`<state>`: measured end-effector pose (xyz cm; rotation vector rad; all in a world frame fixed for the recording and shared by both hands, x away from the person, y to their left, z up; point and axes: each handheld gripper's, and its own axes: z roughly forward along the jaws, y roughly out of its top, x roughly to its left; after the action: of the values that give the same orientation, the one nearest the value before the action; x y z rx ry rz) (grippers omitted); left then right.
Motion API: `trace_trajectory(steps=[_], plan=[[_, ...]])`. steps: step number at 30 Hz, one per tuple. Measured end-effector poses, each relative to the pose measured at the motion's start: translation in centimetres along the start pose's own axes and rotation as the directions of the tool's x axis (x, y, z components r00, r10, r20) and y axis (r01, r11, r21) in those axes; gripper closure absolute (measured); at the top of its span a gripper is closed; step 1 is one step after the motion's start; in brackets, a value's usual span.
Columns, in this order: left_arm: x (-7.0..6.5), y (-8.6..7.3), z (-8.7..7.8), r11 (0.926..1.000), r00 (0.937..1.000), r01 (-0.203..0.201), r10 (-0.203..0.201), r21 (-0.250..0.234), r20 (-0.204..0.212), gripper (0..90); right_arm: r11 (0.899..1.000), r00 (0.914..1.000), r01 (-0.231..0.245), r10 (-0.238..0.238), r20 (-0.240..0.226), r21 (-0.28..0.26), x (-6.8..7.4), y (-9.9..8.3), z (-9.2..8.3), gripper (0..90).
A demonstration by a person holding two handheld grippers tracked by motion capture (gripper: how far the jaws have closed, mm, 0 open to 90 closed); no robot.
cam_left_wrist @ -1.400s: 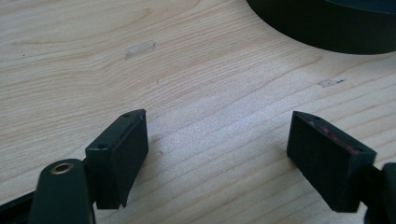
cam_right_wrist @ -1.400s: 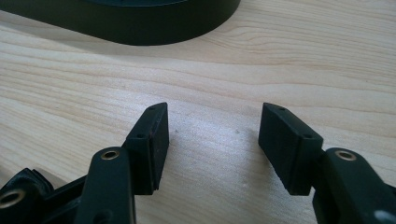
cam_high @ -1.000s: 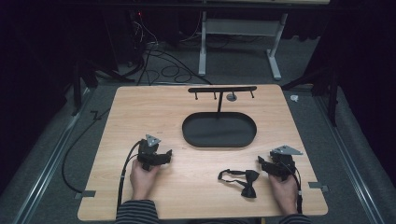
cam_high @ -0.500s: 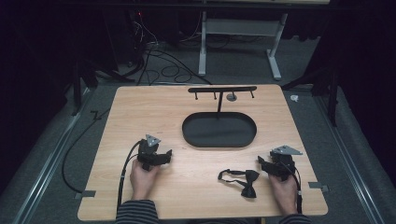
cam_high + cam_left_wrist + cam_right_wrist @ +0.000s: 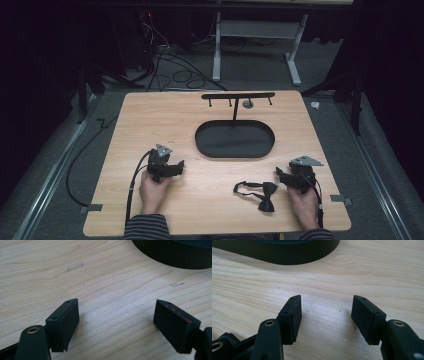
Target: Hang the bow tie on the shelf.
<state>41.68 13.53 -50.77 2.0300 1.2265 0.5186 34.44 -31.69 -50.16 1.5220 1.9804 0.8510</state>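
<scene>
On the wooden table [image 5: 150,120], both the left gripper [image 5: 172,167] and right gripper [image 5: 281,176] rest wide open; the bow tie [image 5: 262,192] lies near the right one.

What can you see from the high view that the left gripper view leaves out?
The high view alone takes in the bow tie lying by the right gripper, both hands, the T-shaped rack standing in the tray, and the cables on the floor. The left gripper view alone gives a close look at the left gripper, its fingers spread apart over bare wood, and a scrap of clear tape. Both share the wooden table and the black oval tray.
</scene>
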Motion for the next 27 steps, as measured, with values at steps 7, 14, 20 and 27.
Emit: trace_trajectory(steps=[7, 14, 20, 27], plan=[[0.0, 0.0, 0.0, 1.0, 1.0, 0.0, 0.0, 0.001, 0.0, 21.1, 1.0, 0.9996, -0.009, 0.009, -0.027, 0.002, -0.2, 0.1, -0.1, 47.4], [0.0, 0.0, 0.0, 1.0, 1.0, -0.001, 0.001, 0.001, 0.0, 21.1, 1.0, 0.9972, -0.019, 0.018, -0.072, -0.011, 0.0, 0.7, -0.8, 50.5], [0.0, 0.0, 0.0, 1.0, 1.0, 0.0, 0.0, 0.001, 0.001, 21.2, 0.999, 0.9921, -0.009, 0.005, -0.125, -0.033, 0.6, 1.0, -1.4, 53.2], [0.0, 0.0, 0.0, 1.0, 1.0, 0.0, 0.0, 0.001, 0.0, 21.2, 0.999, 0.9836, 0.018, -0.024, -0.179, -0.034, 1.8, 1.1, -1.7, 53.9]])
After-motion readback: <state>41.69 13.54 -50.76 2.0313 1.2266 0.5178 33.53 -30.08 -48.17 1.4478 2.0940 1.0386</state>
